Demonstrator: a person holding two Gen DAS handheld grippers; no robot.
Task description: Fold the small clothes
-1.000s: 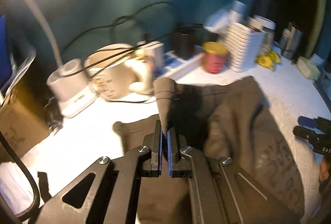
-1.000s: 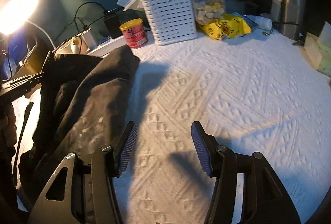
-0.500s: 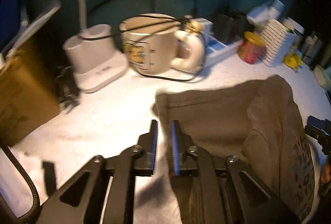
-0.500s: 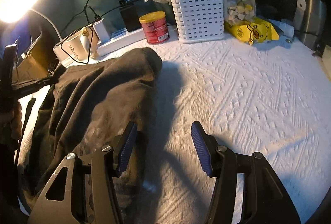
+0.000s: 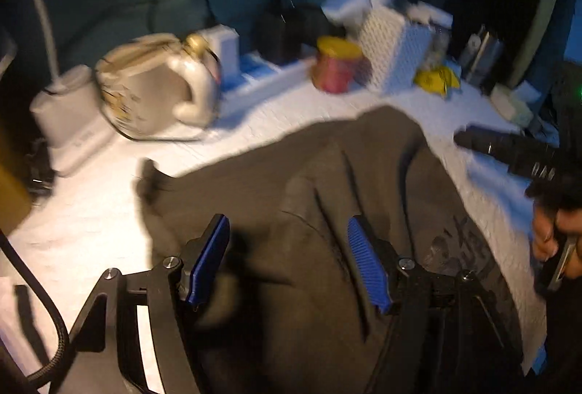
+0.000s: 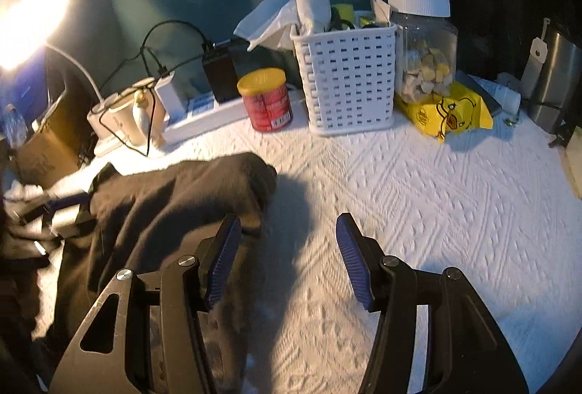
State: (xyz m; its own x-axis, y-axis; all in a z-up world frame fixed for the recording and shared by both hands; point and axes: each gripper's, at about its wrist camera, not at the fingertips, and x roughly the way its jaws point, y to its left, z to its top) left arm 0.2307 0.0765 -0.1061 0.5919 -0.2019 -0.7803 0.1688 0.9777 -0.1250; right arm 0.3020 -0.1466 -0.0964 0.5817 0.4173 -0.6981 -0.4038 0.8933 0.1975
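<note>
A dark brown garment (image 5: 327, 175) lies crumpled on the white textured cloth (image 5: 91, 212), with a faint print near its right side. My left gripper (image 5: 289, 248) hovers over its middle with the jaws opening. The fabric lies beneath them and the blue pads (image 5: 214, 255) do not press it. In the right wrist view the same garment (image 6: 163, 205) sits to the left. My right gripper (image 6: 287, 248) stands open at its right edge. Its left finger (image 6: 222, 259) is over the fabric, and bare white cloth (image 6: 418, 205) shows between the fingers.
Along the teal back wall stand a cream mug (image 5: 152, 92), a red can (image 6: 267, 99), a white slotted basket (image 6: 345, 77), a clear jar (image 6: 423, 44) and a yellow packet (image 6: 447, 110). Cables and a power strip (image 6: 203, 114) run at back left. A lamp glares (image 6: 25, 26).
My left gripper let go of the raised fold and its jaws spread wide, and the garment dropped flat. My right gripper slid left to the garment's edge, still open.
</note>
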